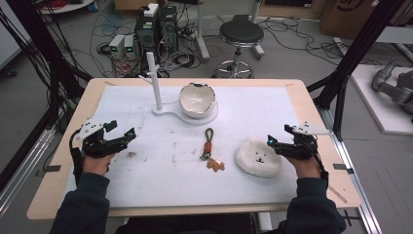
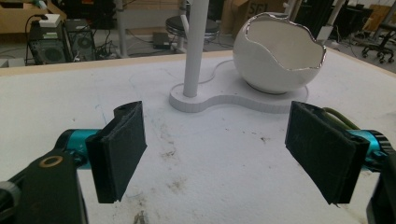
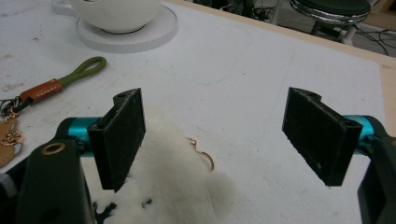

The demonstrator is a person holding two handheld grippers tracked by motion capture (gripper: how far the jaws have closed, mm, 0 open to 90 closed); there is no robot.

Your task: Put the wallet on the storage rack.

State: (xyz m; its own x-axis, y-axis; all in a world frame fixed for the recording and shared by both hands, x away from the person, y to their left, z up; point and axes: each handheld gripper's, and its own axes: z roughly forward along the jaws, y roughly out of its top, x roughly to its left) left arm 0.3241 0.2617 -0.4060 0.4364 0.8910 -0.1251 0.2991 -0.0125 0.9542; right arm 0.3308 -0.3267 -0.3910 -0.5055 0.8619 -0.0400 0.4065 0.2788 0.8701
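A keychain (image 1: 209, 149) with an olive loop, a brown leather tab and an orange charm lies mid-table; its loop (image 3: 80, 71) also appears in the right gripper view. A fluffy white plush (image 1: 258, 158) with a small face lies to its right, and a gold hook (image 3: 204, 156) rests on its fur. A white egg-shaped bowl (image 1: 197, 100) sits on a white stand with an upright post (image 1: 154, 80). My left gripper (image 1: 121, 130) hovers open at the left, empty. My right gripper (image 1: 278, 136) is open just above the plush's right edge.
The white mat (image 1: 146, 161) carries brown stains near the left hand. The stand base (image 2: 224, 100) and bowl (image 2: 279, 53) lie ahead of the left gripper. Beyond the table's far edge are a stool (image 1: 240, 36), computers and cables on the floor.
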